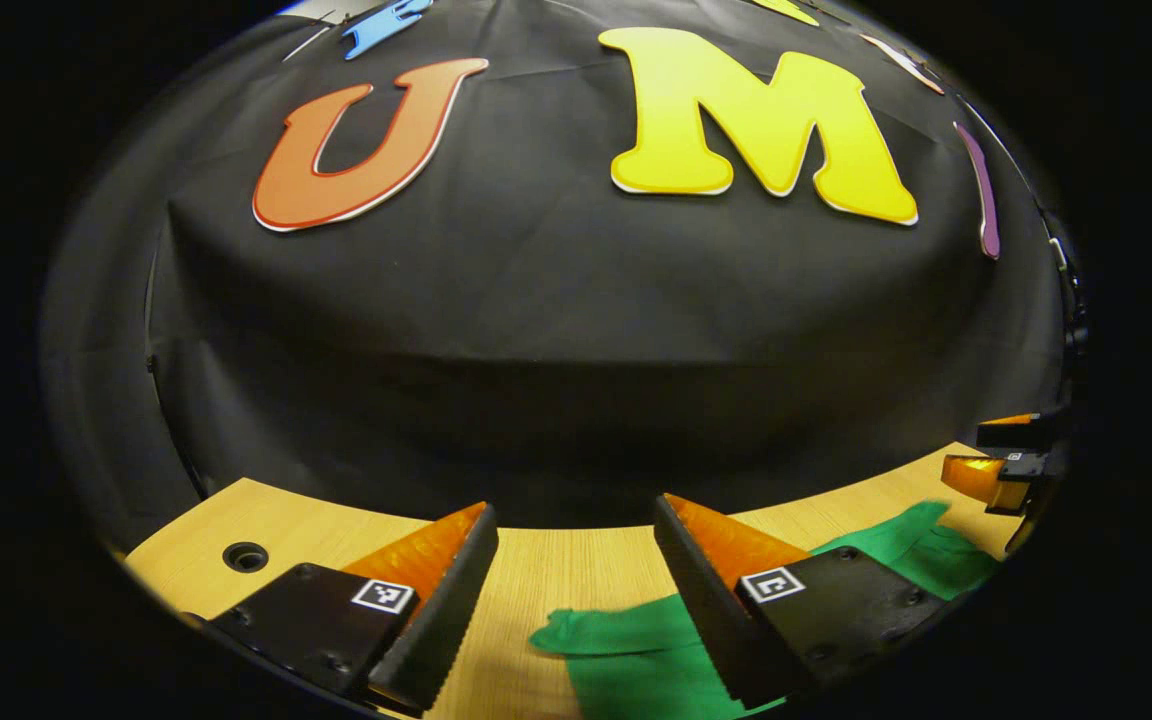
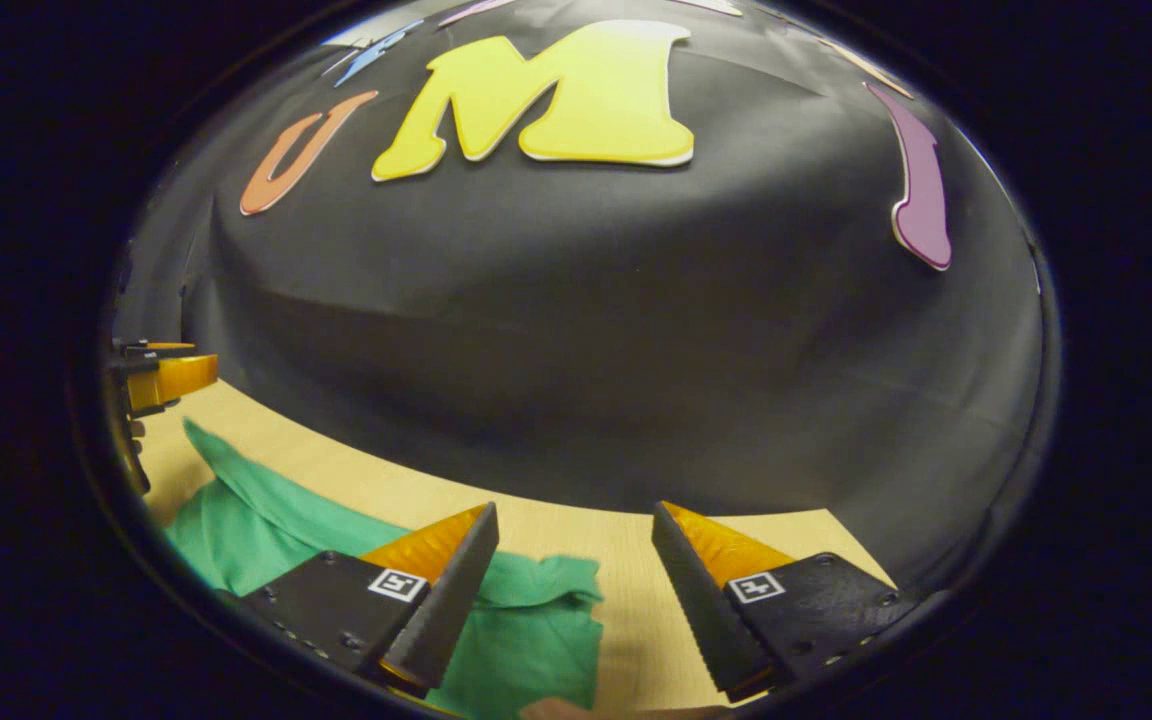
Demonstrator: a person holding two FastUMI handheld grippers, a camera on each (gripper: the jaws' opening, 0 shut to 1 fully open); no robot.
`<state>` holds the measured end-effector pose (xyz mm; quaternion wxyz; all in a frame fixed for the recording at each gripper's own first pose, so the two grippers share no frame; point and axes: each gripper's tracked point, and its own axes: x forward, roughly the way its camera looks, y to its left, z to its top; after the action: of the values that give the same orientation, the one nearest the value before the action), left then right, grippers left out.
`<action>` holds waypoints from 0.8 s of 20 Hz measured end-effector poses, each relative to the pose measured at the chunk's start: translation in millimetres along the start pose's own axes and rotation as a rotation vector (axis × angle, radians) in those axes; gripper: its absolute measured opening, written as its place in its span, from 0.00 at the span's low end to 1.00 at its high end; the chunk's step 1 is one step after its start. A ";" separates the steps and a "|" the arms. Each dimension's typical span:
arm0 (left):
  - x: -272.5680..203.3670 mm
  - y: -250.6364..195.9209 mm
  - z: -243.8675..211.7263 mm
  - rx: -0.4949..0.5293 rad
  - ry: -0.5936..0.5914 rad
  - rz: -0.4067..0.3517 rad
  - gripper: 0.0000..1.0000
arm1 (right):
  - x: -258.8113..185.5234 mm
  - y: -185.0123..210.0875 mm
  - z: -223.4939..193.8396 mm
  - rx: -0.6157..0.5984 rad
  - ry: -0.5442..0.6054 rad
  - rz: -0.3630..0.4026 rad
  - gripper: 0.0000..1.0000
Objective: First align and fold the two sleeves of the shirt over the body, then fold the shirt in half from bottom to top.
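Note:
A green shirt (image 1: 636,660) lies flat on the wooden table (image 1: 536,570). In the left gripper view its sleeve end lies between and under my left gripper (image 1: 576,530), which hangs open above it with nothing held. The right gripper (image 1: 1001,470) shows at the far right edge beyond the shirt. In the right gripper view the green shirt (image 2: 526,630) spreads to the lower left, a sleeve end reaching between the fingers of my right gripper (image 2: 576,530), which is open and empty. The left gripper (image 2: 166,380) appears at the far left.
The table's far edge meets the black cloth wall (image 1: 576,330) close behind the shirt. A round hole (image 1: 245,556) sits in the tabletop at the left. Bare wood (image 2: 796,535) lies to the right of the shirt.

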<state>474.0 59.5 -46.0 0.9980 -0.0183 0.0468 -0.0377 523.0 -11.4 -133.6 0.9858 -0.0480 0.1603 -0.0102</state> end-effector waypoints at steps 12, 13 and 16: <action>-160.5 -5.9 44.6 -0.024 -0.019 0.067 1.00 | -171.6 -14.2 76.8 -0.011 -0.157 0.038 0.95; -180.9 -6.5 50.1 -0.020 -0.030 0.071 1.00 | -189.9 -14.1 78.8 -0.003 -0.166 0.044 0.95; -242.3 -17.2 54.8 -0.041 -0.043 0.064 1.00 | -250.4 -14.3 86.1 0.037 -0.193 0.074 0.95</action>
<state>237.3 62.8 31.4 0.9989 -0.0380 0.0268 -0.0042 312.7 -8.9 28.0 0.9971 -0.0244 0.0660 0.0281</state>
